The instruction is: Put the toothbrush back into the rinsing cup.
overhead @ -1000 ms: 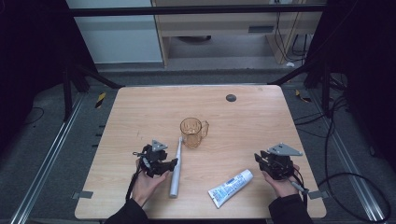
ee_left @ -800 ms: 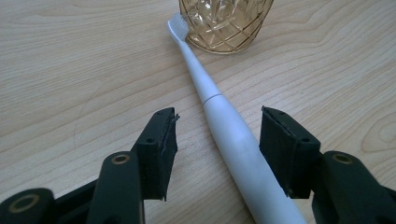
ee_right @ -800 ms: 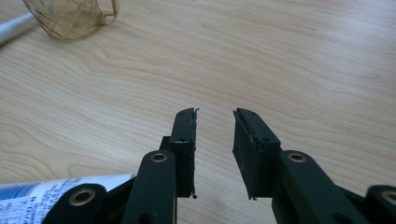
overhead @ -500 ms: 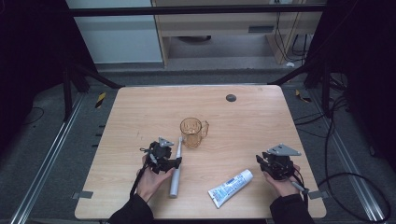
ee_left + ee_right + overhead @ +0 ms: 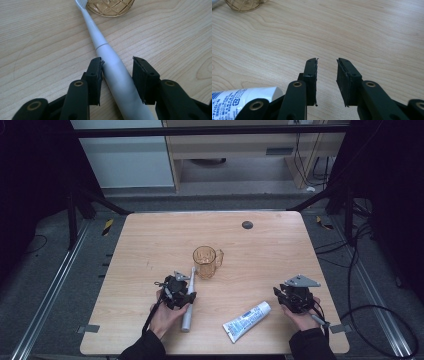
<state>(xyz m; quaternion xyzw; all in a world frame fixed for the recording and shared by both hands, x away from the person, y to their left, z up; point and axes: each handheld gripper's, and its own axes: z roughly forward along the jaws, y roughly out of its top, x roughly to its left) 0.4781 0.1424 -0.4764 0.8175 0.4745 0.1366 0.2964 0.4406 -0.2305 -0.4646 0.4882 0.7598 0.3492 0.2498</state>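
A white electric toothbrush lies on the wooden table, its head pointing at an amber glass mug. My left gripper sits over the handle. In the left gripper view its jaws straddle the toothbrush: the left jaw touches the handle and a gap remains on the right, so the gripper is open. The mug stands just past the brush head. My right gripper rests near the front right, open with bare wood between its jaws. A white toothpaste tube lies left of it.
A small dark round spot marks the table's far side. The tube's end and the mug lie left in the right gripper view. Dark frame posts and cables surround the table.
My left gripper has slid right across the table until its jaws sit on either side of the toothbrush handle. The right gripper has stayed put.
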